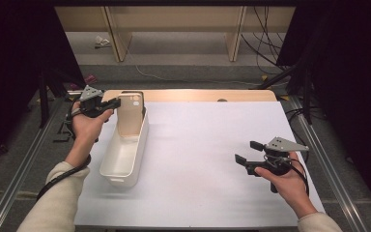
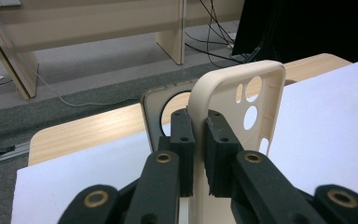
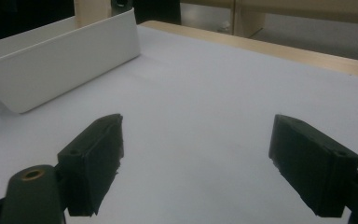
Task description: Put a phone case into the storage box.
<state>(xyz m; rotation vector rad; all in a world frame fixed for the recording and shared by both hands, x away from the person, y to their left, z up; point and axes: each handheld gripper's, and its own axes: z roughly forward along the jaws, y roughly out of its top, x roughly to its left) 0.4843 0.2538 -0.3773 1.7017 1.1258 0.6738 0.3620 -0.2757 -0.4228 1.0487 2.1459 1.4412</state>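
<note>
Smooth beige phone case (image 2: pixel 242 100), rounded corners

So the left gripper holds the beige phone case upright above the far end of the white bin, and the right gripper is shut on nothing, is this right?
Not entirely. The right gripper is open, its jaws standing wide apart over the white sheet, as the right gripper view shows. The left gripper does hold the beige phone case upright above the white bin.

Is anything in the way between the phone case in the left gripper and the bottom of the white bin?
Nothing visible. The left gripper pinches the beige phone case upright at the far end of the white bin, whose floor below looks bare.
</note>
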